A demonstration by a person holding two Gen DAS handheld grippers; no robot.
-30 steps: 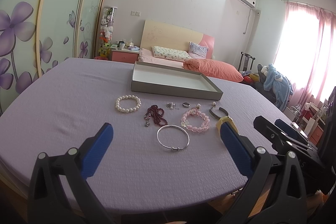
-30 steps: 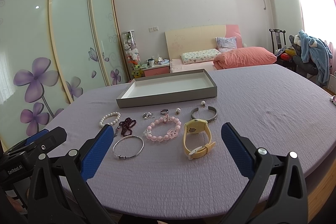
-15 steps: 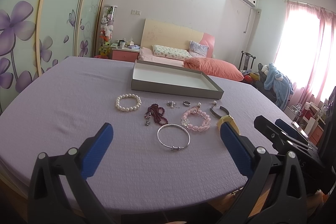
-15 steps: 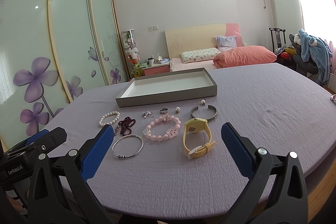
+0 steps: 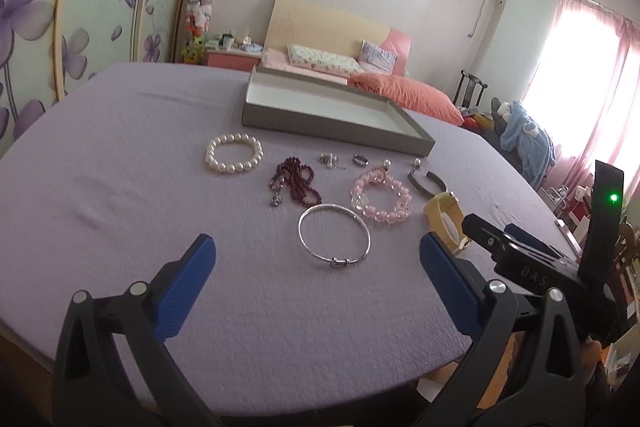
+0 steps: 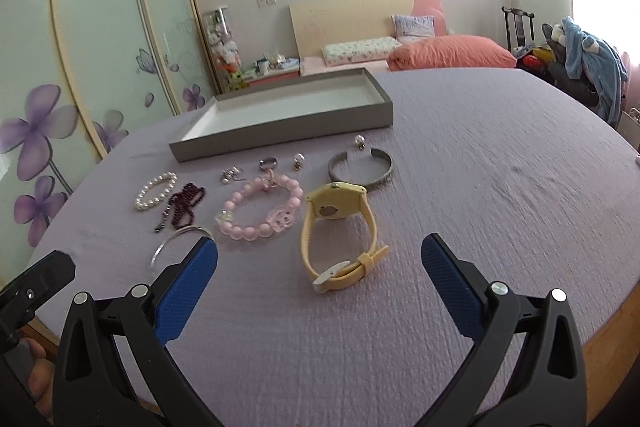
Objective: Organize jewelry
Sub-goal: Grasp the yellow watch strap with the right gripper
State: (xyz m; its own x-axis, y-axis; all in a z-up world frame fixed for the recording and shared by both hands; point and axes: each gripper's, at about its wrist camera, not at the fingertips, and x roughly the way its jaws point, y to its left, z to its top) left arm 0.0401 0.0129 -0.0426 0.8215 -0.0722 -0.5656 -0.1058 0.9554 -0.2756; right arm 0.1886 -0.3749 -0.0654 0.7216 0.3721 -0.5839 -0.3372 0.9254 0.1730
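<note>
Jewelry lies on a purple-covered table in front of a grey tray (image 5: 336,125) (image 6: 280,135) with a white inside. In the left wrist view I see a pearl bracelet (image 5: 234,159), dark red beads (image 5: 294,183), a silver bangle (image 5: 334,238) and a pink bead bracelet (image 5: 382,197). My left gripper (image 5: 316,283) is open just short of the bangle. In the right wrist view a yellow watch (image 6: 340,231) lies just ahead of my open right gripper (image 6: 320,279), with a grey cuff (image 6: 362,169) beyond it. Small rings and earrings (image 6: 268,163) lie near the tray.
The table's front edge (image 5: 280,403) is just under the grippers. My right gripper's body (image 5: 532,263) shows at the right of the left wrist view. Beyond the table are a bed with a pink pillow (image 6: 452,57) and a wardrobe with purple flowers (image 6: 40,123).
Both grippers have moved forward and lower toward the jewelry, so the bangle and the watch are nearer. Both stay open. No piece of jewelry has moved.
</note>
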